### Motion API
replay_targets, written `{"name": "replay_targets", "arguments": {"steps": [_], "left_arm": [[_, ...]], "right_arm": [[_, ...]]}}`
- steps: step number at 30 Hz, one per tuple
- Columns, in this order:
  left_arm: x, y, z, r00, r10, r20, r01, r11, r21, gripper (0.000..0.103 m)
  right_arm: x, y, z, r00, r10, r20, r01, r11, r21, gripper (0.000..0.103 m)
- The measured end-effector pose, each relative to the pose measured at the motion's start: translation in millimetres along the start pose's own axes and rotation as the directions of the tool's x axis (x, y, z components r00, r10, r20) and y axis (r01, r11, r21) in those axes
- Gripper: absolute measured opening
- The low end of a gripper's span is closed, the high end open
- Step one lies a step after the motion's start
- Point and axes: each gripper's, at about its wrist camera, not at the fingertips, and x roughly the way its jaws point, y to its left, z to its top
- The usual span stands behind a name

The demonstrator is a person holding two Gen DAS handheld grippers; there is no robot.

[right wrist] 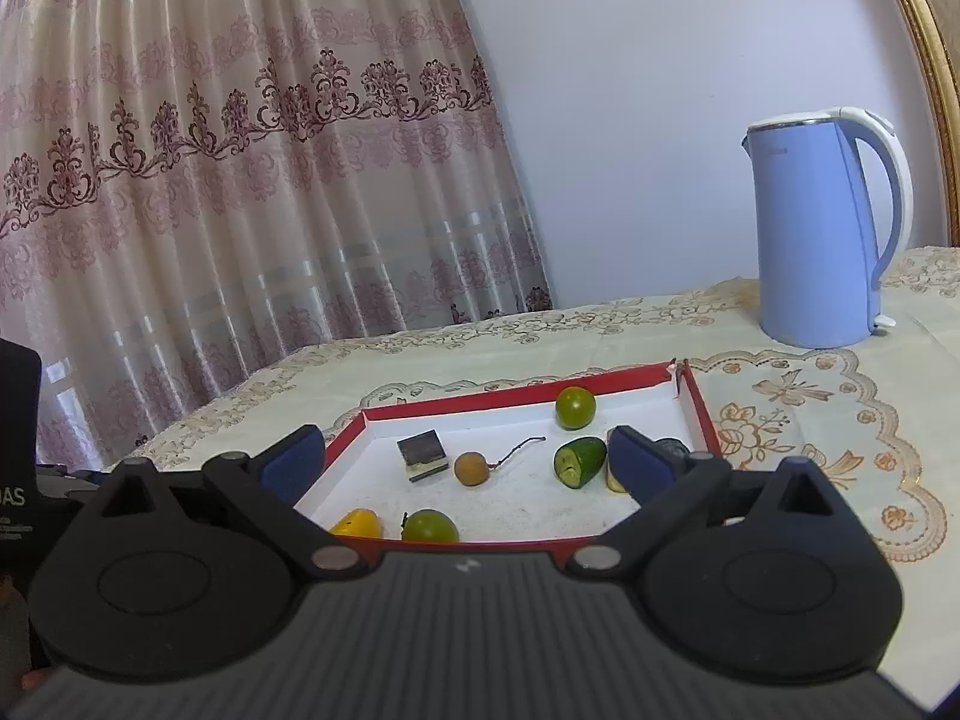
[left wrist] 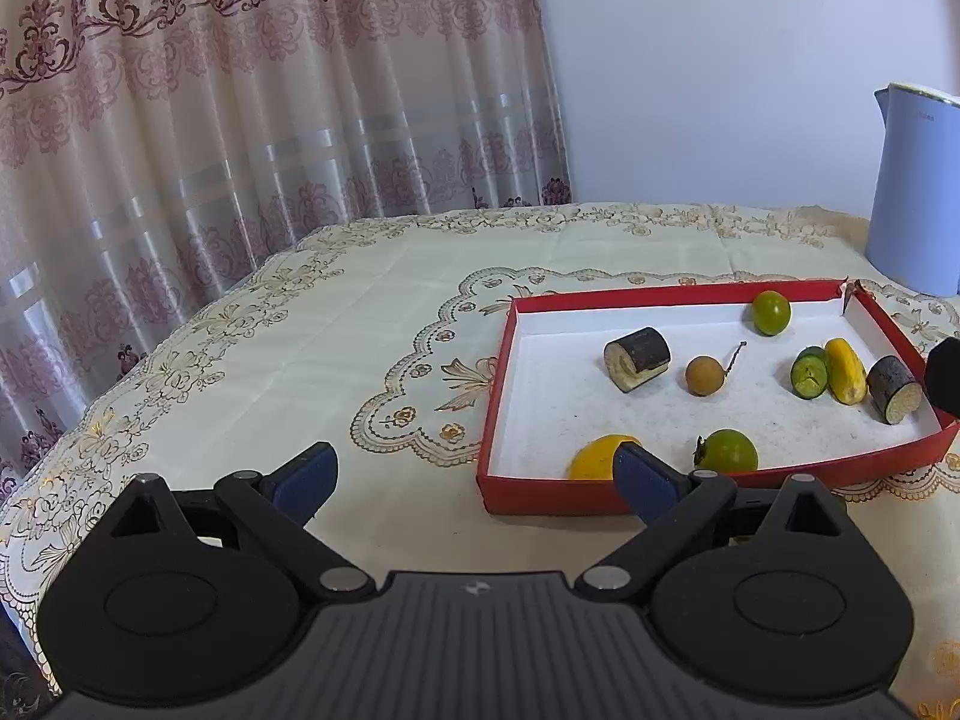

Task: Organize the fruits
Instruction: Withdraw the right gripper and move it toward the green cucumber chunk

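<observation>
A red-rimmed tray point(left wrist: 498, 360) with a white floor lies on the tablecloth and holds several fruit pieces: two green round fruits point(left wrist: 770, 312) point(left wrist: 729, 450), a brown longan point(left wrist: 703, 375), two dark cane chunks point(left wrist: 637, 357), a cucumber piece point(left wrist: 810, 373), a yellow piece point(left wrist: 845, 371) and a yellow fruit point(left wrist: 594, 457). My left gripper point(left wrist: 474, 480) is open and empty, left of the tray's near corner. My right gripper point(right wrist: 462, 462) is open and empty, above the tray's point(right wrist: 699, 402) near edge, with the cucumber piece point(right wrist: 579, 461) by its right finger.
A blue electric kettle point(right wrist: 816, 234) stands behind the tray on the right. A patterned curtain point(left wrist: 240, 120) hangs behind the table's left and far edges. The embroidered tablecloth point(left wrist: 330, 330) stretches left of the tray. A gold frame edge point(right wrist: 930, 30) is at far right.
</observation>
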Motion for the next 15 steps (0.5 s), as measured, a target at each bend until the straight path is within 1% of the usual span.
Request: {"name": "replay_targets", "arguments": {"steps": [5,9,15], "left_arm": [[3.1,-6.5,0.8,1.000,0.002,-0.010,-0.002,1.000,0.010,0.099],[4.3,-10.2,1.3,1.000,0.000,-0.011,0.000,1.000,0.018,0.099],[5.1,-10.5,1.9,1.000,-0.002,-0.013,0.002,1.000,0.015,0.099]], "right_arm": [[-0.5,-7.1,0.5,1.000,0.012,0.003,-0.012,1.000,0.022,0.101],[-0.3,-8.2,0.6,1.000,0.016,0.003,-0.016,1.000,0.024,0.103],[-0.6,-6.4,1.5,1.000,0.022,0.010,-0.023,1.000,0.020,0.103]]}}
